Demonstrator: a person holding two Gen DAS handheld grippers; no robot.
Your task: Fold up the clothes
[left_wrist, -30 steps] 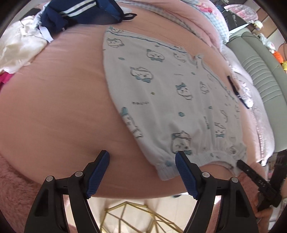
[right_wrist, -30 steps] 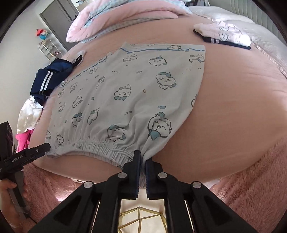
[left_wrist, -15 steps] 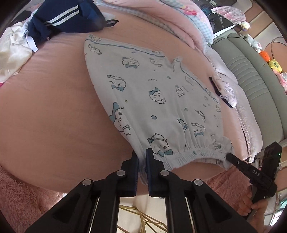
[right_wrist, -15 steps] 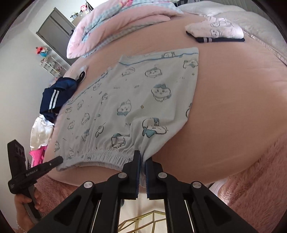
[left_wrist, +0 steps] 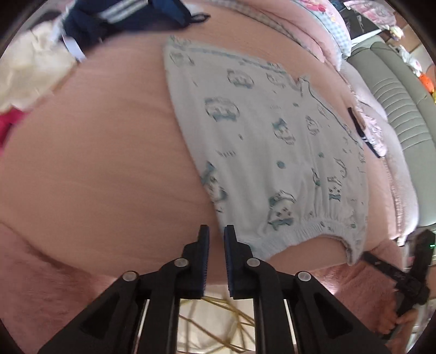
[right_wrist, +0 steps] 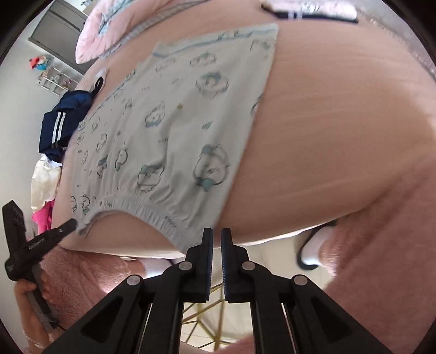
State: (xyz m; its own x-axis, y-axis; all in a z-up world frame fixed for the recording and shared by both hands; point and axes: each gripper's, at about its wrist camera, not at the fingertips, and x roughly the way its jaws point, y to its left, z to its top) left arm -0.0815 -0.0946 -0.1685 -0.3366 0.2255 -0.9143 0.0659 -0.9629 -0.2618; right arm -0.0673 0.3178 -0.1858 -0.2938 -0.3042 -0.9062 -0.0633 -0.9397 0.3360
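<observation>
Both grippers hover at the bed's near edge, jaws nearly pressed together on nothing: left gripper (left_wrist: 216,239) and right gripper (right_wrist: 217,241) flank the printed shorts (left_wrist: 272,152), whose waistband lies toward six o'clock on the pink bedspread (left_wrist: 95,163).

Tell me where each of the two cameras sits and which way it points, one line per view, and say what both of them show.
Left wrist: on the left gripper, at the bed's near edge, looking along its fingers over the printed shorts; the right gripper and its hand show lower right.
Right wrist: on the right gripper, same edge, facing up the bed; the left gripper and its hand show lower left.
Shared: the shorts, the pink sheet, the navy garment.
</observation>
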